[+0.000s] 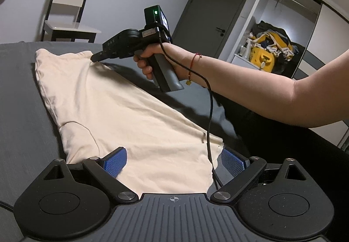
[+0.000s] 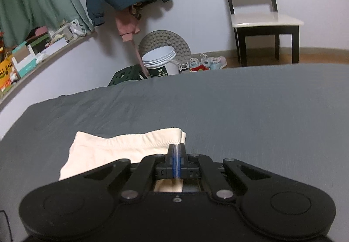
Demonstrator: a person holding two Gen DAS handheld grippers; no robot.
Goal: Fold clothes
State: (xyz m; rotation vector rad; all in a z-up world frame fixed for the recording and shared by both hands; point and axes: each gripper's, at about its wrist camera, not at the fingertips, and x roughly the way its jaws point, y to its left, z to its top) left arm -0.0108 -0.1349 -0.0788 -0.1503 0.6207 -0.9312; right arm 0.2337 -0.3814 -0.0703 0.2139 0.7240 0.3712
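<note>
Now the right hand-held gripper (image 2: 176, 154) pinches a corner of the cream garment (image 1: 122, 111) on the grey bed (image 2: 240, 106), while the left hand-held gripper (image 1: 174, 161) gapes wide over its near edge.

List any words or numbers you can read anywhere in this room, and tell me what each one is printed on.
"LL EN": large letters, cut off, on the yellow box on the shelf.
Two pale Chinese characters on the white bucket's dark label: too blurred to read.
Pale marks on the right tool's black body: too small to read.
The cream garment carries no text.
</note>
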